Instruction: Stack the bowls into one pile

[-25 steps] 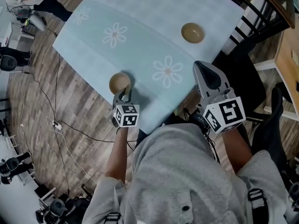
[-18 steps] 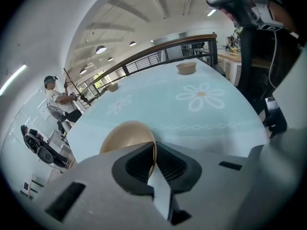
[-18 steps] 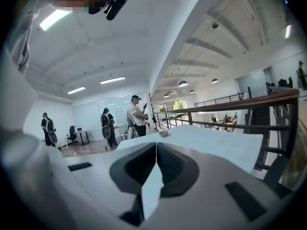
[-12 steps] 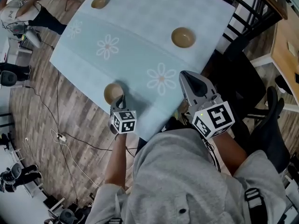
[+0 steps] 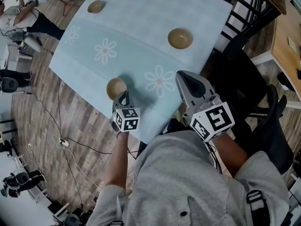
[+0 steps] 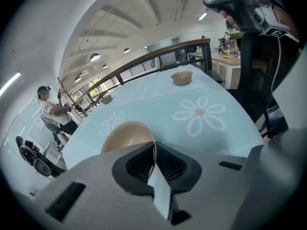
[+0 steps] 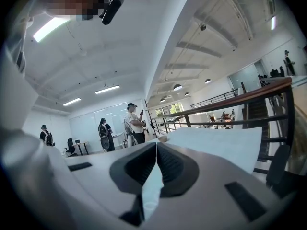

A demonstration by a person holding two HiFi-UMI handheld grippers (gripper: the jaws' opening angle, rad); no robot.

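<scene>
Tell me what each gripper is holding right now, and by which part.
Left gripper: the nearest tan bowl, pinched by its near rim, the jaws having just closed on it. Right gripper: shut, holding nothing.

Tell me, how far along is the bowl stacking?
Nothing is stacked yet: the near bowl, middle bowl and far bowl are all apart. In hand: the left gripper has just closed its jaws on the near bowl's rim; the right gripper is shut, empty. Left: bringing all three into one pile.
</scene>
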